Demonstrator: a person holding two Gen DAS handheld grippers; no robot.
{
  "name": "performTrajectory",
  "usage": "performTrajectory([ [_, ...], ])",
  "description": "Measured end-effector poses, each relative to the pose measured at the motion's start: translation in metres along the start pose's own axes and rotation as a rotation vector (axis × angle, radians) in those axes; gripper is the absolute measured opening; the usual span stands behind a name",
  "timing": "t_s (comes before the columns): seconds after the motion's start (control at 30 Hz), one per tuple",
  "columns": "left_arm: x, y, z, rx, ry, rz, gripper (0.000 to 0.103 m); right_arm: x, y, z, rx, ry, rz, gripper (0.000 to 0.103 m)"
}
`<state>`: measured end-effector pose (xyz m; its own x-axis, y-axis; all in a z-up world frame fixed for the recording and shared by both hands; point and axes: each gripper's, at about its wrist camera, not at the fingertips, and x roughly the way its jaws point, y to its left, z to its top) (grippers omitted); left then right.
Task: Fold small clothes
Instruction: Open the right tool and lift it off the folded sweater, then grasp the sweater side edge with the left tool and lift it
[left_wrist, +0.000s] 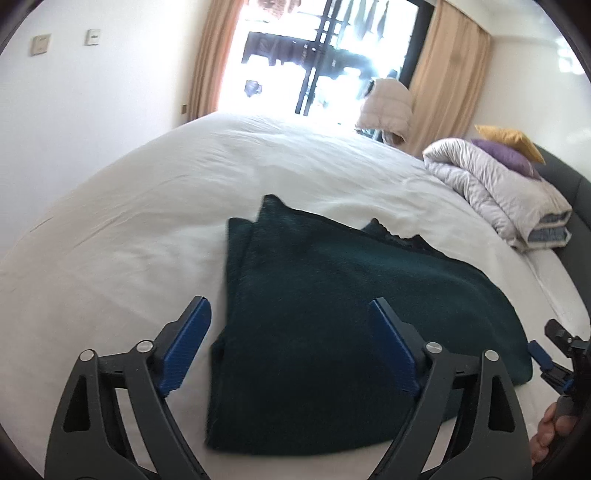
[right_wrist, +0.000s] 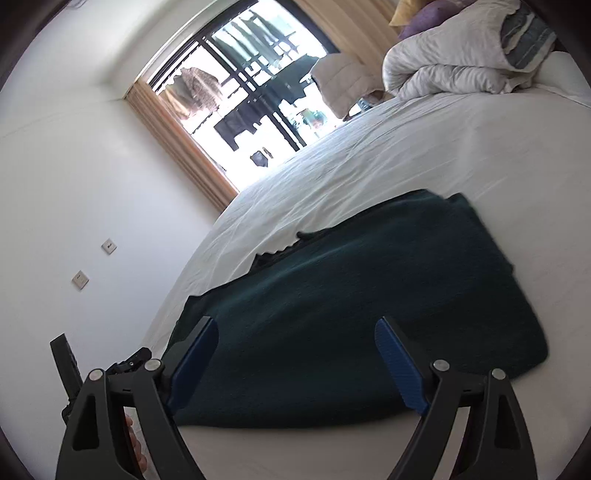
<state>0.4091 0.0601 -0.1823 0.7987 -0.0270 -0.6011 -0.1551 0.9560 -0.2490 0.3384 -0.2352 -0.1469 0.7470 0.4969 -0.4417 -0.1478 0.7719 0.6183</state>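
Note:
A dark green garment (left_wrist: 332, 314) lies folded over on the white bed sheet (left_wrist: 129, 229); a lacy black edge shows at its far side. It also shows in the right wrist view (right_wrist: 369, 302). My left gripper (left_wrist: 291, 314) is open and empty, hovering over the garment's near left edge. My right gripper (right_wrist: 295, 334) is open and empty over the garment's near edge. The right gripper shows at the right edge of the left wrist view (left_wrist: 554, 354), beside the garment's corner. Part of the left gripper (right_wrist: 122, 365) shows at lower left of the right wrist view.
A rolled white duvet (left_wrist: 495, 192) with purple and yellow pillows (left_wrist: 513, 147) lies at the bed's head; the duvet also shows in the right wrist view (right_wrist: 461, 55). A bright window with beige curtains (left_wrist: 443, 66) is beyond the bed. White wall (left_wrist: 92, 92) is on the left.

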Motion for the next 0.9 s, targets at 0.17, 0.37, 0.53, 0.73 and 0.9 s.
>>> performTrajectory([
  [0.17,-0.015,0.049,-0.026,-0.158,0.093,-0.044,0.091,0.034,-0.029,-0.016,0.074,0.174,-0.107,0.076],
  [0.37,-0.004,0.089,-0.029,-0.376,0.178,-0.192,0.09,-0.011,-0.035,-0.012,0.137,0.085,-0.079,0.075],
  [0.53,0.028,0.073,-0.021,-0.404,0.316,-0.324,0.087,-0.017,-0.022,-0.006,0.144,0.075,0.016,0.075],
  [0.73,0.055,0.087,-0.015,-0.495,0.375,-0.336,0.059,-0.003,0.0,0.002,0.092,0.116,0.089,0.075],
  [0.9,0.07,0.114,-0.024,-0.641,0.425,-0.379,0.024,0.019,0.018,0.009,0.048,0.161,0.116,0.075],
])
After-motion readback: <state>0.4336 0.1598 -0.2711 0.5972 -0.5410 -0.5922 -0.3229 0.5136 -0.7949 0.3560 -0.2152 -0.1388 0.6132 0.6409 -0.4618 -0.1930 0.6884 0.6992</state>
